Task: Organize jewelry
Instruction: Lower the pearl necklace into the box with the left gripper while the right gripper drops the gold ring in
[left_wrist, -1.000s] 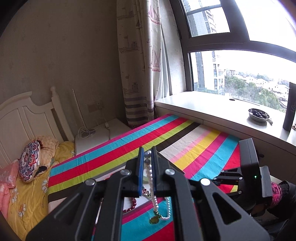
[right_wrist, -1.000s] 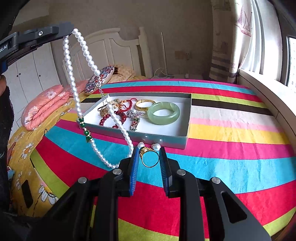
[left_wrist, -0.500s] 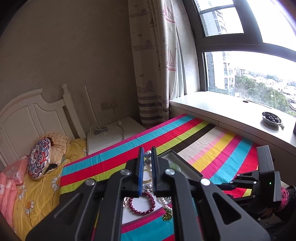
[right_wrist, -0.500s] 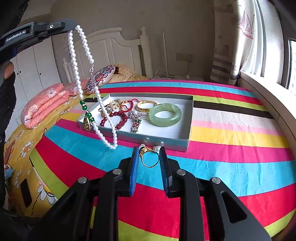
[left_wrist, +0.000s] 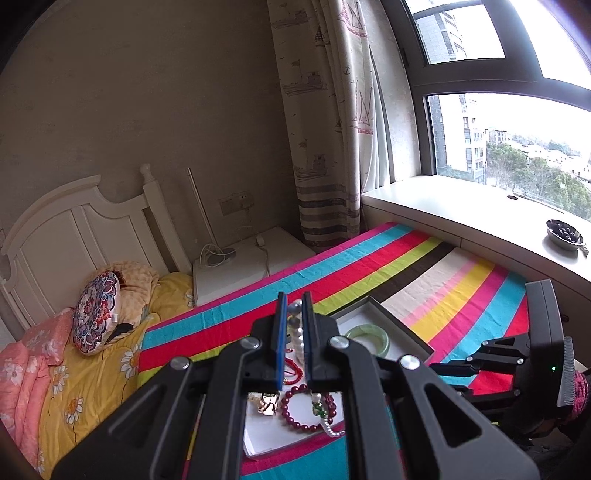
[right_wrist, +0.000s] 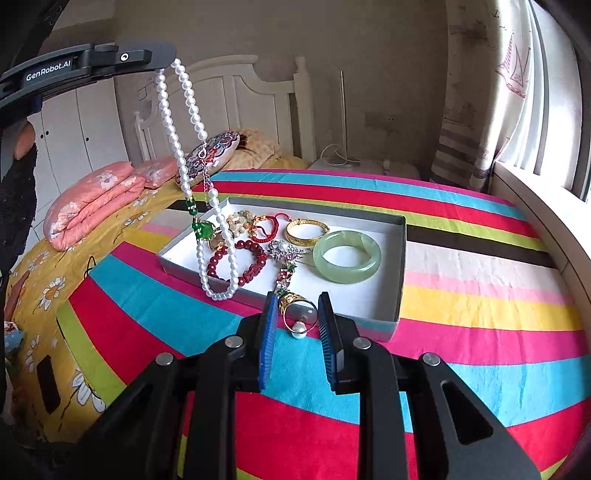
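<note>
Glossy pearl necklace (right_wrist: 186, 122), polished green bangle (right_wrist: 347, 256) – perhaps jade – gold metal ring (right_wrist: 297, 310), matt woven striped cloth (right_wrist: 480, 295).

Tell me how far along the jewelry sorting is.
Mostly done: the jade bangle, gold bangle and red bead bracelet lie in the tray. In hand: left tongs dangle the pearl necklace over it; right tongs hold a gold ring. Both remain to set down.

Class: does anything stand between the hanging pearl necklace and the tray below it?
Nothing visible does. The pearl necklace hangs over the tray; the red bracelet already lies on the floor beneath its loop.
</note>
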